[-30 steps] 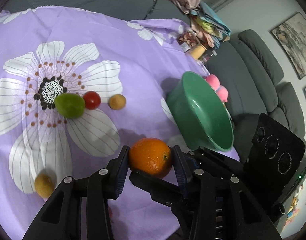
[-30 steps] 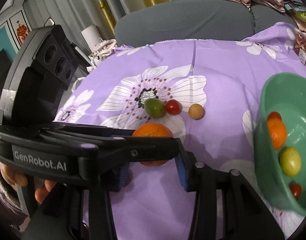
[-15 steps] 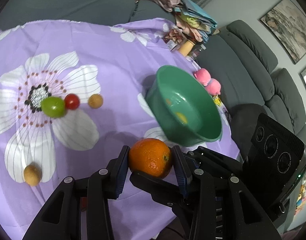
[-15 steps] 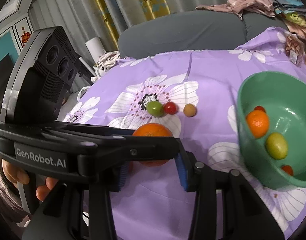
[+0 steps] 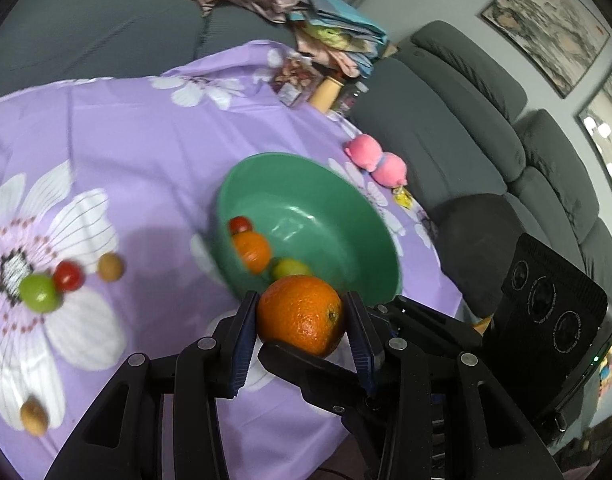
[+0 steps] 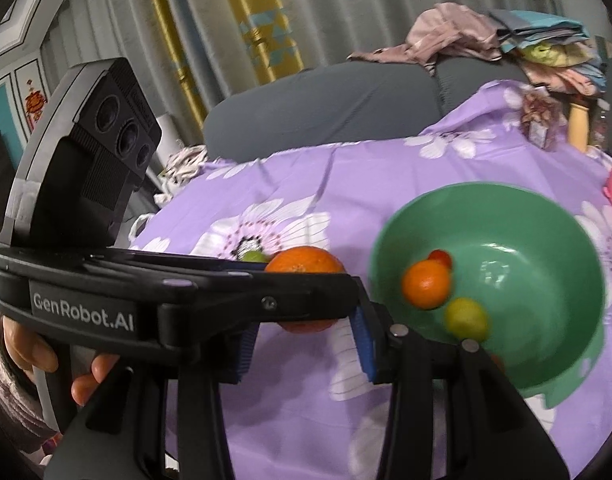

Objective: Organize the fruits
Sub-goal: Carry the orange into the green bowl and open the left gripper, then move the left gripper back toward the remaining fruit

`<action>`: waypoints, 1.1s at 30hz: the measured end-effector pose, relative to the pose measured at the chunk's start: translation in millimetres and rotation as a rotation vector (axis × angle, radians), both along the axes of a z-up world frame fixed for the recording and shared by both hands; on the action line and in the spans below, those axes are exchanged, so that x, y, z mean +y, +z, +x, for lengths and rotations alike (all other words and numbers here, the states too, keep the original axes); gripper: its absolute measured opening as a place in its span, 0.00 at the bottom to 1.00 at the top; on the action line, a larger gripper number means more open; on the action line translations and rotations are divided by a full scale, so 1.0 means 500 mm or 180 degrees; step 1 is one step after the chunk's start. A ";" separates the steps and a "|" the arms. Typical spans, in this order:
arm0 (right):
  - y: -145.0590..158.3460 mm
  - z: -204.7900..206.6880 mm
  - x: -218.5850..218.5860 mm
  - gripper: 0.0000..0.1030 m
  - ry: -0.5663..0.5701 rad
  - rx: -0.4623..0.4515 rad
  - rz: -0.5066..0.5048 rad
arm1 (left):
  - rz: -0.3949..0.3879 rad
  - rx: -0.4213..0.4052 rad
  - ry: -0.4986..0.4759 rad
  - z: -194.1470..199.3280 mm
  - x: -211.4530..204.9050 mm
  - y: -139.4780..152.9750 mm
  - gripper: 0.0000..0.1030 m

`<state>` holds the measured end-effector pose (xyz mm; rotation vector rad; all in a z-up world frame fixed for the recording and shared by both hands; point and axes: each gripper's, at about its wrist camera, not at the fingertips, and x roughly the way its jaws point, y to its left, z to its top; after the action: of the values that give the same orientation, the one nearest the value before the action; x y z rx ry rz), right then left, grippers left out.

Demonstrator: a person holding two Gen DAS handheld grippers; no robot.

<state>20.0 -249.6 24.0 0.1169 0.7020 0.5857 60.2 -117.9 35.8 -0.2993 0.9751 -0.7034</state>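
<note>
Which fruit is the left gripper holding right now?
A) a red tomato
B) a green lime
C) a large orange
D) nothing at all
C: in the left wrist view the left gripper has its pads pressed on both sides of the large orange, just short of the green bowl; the lime and tomato lie on the cloth.

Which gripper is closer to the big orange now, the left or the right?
Left. The left gripper is shut on the big orange. The right gripper is open, empty, and sits below it, apart from the fruit.
</note>
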 end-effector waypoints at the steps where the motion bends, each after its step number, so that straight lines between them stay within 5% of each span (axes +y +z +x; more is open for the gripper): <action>1: 0.002 0.002 -0.009 0.41 -0.0036 -0.0008 0.0000 | -0.0004 -0.0003 -0.0022 0.004 -0.008 0.001 0.41; 20: -0.048 0.046 -0.101 0.43 -0.0412 0.0274 -0.0092 | 0.0035 0.0244 -0.0272 0.054 -0.111 -0.058 0.41; 25: -0.047 0.046 -0.103 0.55 -0.0471 0.0254 -0.0108 | 0.0032 0.0247 -0.0237 0.052 -0.111 -0.059 0.41; 29: -0.039 0.036 -0.111 0.66 -0.0529 0.0209 -0.0071 | 0.0033 0.0161 -0.0173 0.045 -0.097 -0.049 0.65; 33: -0.031 0.016 -0.123 0.72 -0.0582 0.0168 -0.0017 | 0.0008 0.0067 -0.0019 0.031 -0.054 -0.031 0.66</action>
<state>28.0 -311.1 8.3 0.1903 0.7354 0.4067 75.8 -144.9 20.4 -0.3022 0.9971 -0.7055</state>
